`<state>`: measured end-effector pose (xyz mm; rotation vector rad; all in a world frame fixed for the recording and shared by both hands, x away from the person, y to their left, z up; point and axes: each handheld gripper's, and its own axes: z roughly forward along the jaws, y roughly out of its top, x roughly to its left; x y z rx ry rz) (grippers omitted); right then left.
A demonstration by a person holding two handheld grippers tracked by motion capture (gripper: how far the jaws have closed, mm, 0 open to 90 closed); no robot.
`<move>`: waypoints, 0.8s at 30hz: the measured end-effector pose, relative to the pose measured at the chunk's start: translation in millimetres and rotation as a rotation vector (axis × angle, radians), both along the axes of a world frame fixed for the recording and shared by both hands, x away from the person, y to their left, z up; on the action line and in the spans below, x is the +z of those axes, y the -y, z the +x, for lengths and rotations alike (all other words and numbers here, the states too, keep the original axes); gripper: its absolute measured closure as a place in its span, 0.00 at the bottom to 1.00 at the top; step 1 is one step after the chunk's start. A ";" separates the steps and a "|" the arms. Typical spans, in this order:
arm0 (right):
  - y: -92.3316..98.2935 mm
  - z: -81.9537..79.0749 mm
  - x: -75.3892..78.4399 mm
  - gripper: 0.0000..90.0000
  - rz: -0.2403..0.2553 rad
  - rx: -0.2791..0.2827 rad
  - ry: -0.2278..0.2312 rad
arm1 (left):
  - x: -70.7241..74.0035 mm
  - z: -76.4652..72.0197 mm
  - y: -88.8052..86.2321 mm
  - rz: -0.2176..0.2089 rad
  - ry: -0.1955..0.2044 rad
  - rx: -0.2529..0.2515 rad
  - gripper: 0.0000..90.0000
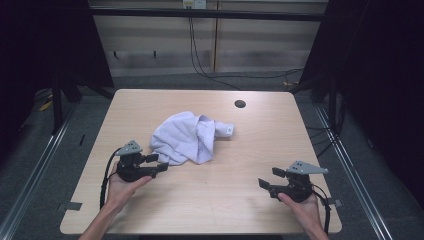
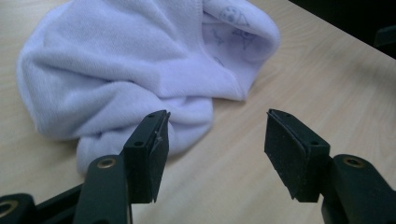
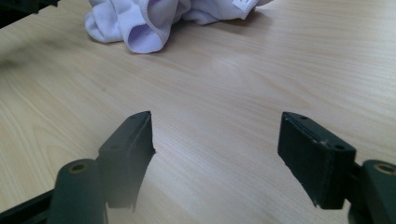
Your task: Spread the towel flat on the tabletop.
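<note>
Standing wide apart with nothing between them, jaws of the left gripper (image 1: 157, 165) at about 8 o'clock on the table (image 1: 260, 150), held in the left hand (image 1: 122, 186), tips aimed toward 3 o'clock and just short of the near edge of the crumpled white cloth (image 1: 187, 137). Seen along that gripper's own jaws (image 2: 217, 135): one pad in front of the cloth's (image 2: 126, 79) lower fold, whether touching it or just beside it not to be told; the other pad over bare wood; a faint printed pattern on the cloth's inner face toward 1 o'clock. Spread wide too and gripping nothing, jaws of the right gripper (image 1: 269, 179) at about 4 o'clock on the table, held in the right hand (image 1: 305, 207), tips turned toward 9 o'clock, well apart from the cloth. Along its own jaws (image 3: 217, 140): only pale wood grain between the pads, the cloth (image 3: 140, 23) far off at 11 o'clock with a hemmed edge and a small label showing. Farther out: cloth bunched a little left of the table's middle, a round dark hole (image 1: 240, 104) in the tabletop at 12 o'clock beyond it, black cables (image 1: 200, 65) trailing across the floor past the far edge.
</note>
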<state>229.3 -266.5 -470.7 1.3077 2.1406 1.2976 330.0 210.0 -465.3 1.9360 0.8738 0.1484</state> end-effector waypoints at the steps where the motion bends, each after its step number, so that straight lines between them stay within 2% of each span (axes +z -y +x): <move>1: 0.2 0.6 -0.8 0.28 -0.002 0.002 -0.002 | 0.6 5.9 0.6 0.006 -0.003 0.000 0.44; 2: 0.6 1.2 -1.6 0.28 -0.003 0.004 -0.009 | 0.5 13.9 0.3 0.004 0.001 -0.012 0.44; 4: 1.9 2.9 -4.0 0.28 0.001 0.009 -0.022 | -1.5 25.3 0.1 0.020 -0.002 0.010 0.48; 5: 2.3 3.8 -5.0 0.26 0.000 0.007 -0.028 | -4.3 37.2 -0.2 0.022 -0.019 0.017 0.49; 6: 2.1 3.8 -5.0 0.25 -0.003 0.005 -0.031 | -4.3 37.2 -0.2 0.022 -0.019 0.017 0.50; 7: 2.1 3.8 -5.0 0.25 -0.003 0.005 -0.031 | -4.7 41.5 0.0 0.041 -0.004 0.034 0.50; 8: 1.5 2.3 -5.0 0.24 -0.014 0.005 -0.030 | -6.0 52.3 -1.3 0.023 -0.016 0.048 0.52; 11: 1.5 1.6 -5.1 0.23 -0.015 -0.001 -0.029 | -9.9 60.5 0.2 0.016 -0.023 0.049 0.54; 13: 1.4 2.4 -5.3 0.23 -0.011 0.005 -0.029 | -19.6 67.6 7.1 0.055 -0.054 0.040 0.55; 14: 1.4 2.4 -5.3 0.23 -0.011 0.005 -0.029 | -25.6 69.6 11.0 0.088 -0.060 0.039 0.55; 15: 1.1 2.8 -6.0 0.23 -0.010 0.007 -0.036 | -32.5 70.8 15.3 0.103 -0.074 0.040 0.55; 16: 1.1 2.8 -6.0 0.23 -0.010 0.007 -0.036 | -34.2 70.1 17.0 0.100 -0.073 0.045 0.55; 17: 0.9 3.0 -6.7 0.23 -0.014 0.010 -0.037 | -32.8 69.7 17.5 0.115 -0.068 0.062 0.64; 18: 0.9 3.0 -6.7 0.23 -0.014 0.010 -0.037 | -32.1 69.8 16.6 0.125 -0.073 0.061 0.64; 19: 1.1 3.2 -7.1 0.23 -0.014 0.011 -0.036 | -32.9 68.9 15.4 0.135 -0.073 0.062 0.69; 21: 0.6 4.2 -8.6 0.23 -0.014 0.014 -0.046 | -38.0 63.2 12.0 0.129 -0.068 0.066 0.81; 22: 0.2 4.1 -8.5 0.23 -0.012 0.015 -0.046 | -38.0 63.2 12.0 0.129 -0.068 0.066 0.82; 23: 0.2 4.1 -8.5 0.23 -0.012 0.015 -0.046 | -36.4 61.8 13.0 0.144 -0.073 0.063 0.82; 24: -1.0 3.2 -7.9 0.23 -0.009 0.019 -0.044 | -35.2 55.4 16.2 0.170 -0.059 0.070 0.82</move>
